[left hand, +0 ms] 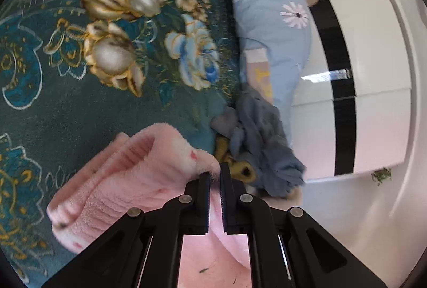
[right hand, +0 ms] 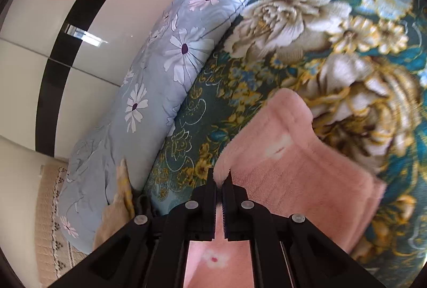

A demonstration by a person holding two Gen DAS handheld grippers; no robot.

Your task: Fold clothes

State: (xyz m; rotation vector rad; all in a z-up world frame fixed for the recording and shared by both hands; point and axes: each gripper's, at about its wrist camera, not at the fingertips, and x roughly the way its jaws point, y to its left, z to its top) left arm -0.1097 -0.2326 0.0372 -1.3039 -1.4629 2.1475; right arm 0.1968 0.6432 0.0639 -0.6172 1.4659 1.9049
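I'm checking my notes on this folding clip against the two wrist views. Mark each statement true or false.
1. The right gripper is shut on the pink fleece garment. True.
2. The bedspread is plain white. False: it is teal with large flowers.
3. The left gripper pinches the pink garment's edge. True.
4. The light blue quilt has a daisy print. True.
5. The pink garment lies fully spread out flat. False: it is doubled over in layers.
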